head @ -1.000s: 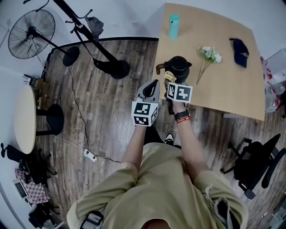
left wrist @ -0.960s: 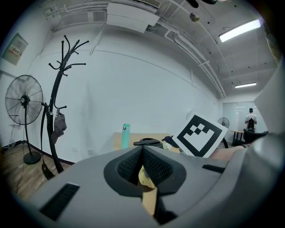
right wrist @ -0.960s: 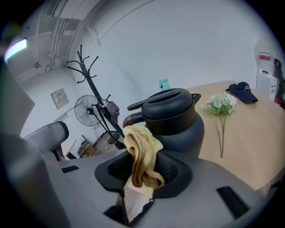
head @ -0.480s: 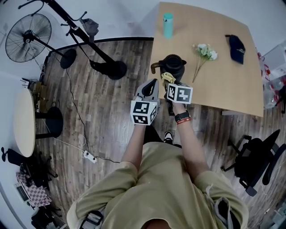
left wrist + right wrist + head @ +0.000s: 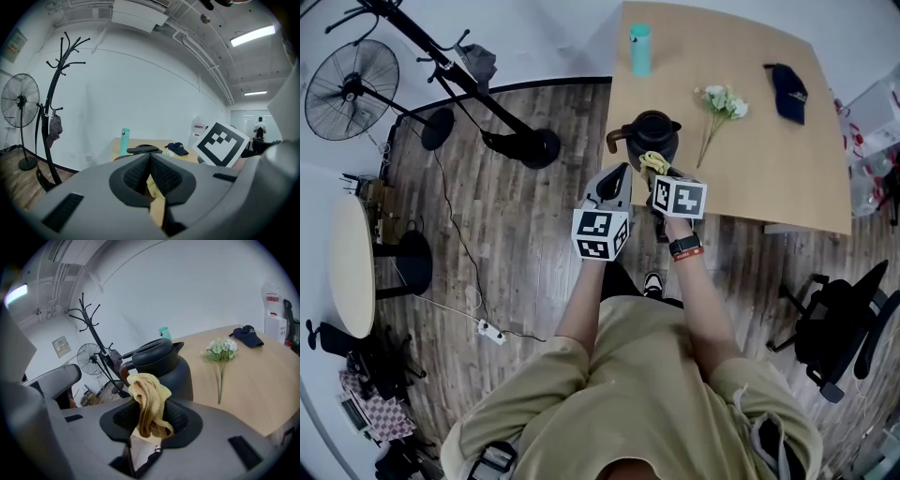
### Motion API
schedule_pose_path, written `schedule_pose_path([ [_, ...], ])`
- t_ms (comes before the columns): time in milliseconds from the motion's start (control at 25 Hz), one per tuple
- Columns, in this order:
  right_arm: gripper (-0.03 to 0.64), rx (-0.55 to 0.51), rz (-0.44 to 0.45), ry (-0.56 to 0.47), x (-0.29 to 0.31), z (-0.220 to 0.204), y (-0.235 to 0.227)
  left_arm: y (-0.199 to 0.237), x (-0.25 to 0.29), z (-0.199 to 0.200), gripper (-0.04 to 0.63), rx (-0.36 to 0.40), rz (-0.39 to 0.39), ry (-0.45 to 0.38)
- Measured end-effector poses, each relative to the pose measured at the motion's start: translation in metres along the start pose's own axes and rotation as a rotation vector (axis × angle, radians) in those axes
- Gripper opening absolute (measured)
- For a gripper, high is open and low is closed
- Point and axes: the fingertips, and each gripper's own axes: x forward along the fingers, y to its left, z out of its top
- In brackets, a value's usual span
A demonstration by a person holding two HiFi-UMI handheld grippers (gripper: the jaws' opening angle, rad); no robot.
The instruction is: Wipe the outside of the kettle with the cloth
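Note:
The black kettle stands near the front left edge of the wooden table; in the right gripper view the kettle is close ahead. My right gripper is shut on a bunched yellow cloth, which sticks up between its jaws just short of the kettle; in the head view the cloth almost touches it. My left gripper hangs over the floor left of the table edge, jaws shut with nothing held; its view shows the kettle's lid beyond the jaws.
A teal bottle, a bunch of white flowers and a dark cap lie farther back on the table. A coat stand and a fan stand on the floor to the left. An office chair is at right.
Both grippers have come closer to the kettle; the cloth in the right gripper now sits nearly against its side. Neither gripper's hold changed.

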Motion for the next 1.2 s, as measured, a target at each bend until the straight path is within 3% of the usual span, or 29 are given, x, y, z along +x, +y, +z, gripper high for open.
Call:
schedule_pose_path([
  [640, 0.14, -0.011, -0.092, -0.03, -0.009, 0.005, -0.036, -0.011, 0.013, 0.002, 0.021, 0.022, -0.023, -0.005],
  [1200, 0.138, -0.253, -0.204, -0.02, -0.003, 0.035, -0.073, -0.009, 0.026, -0.004, 0.021, 0.028, -0.028, 0.011],
])
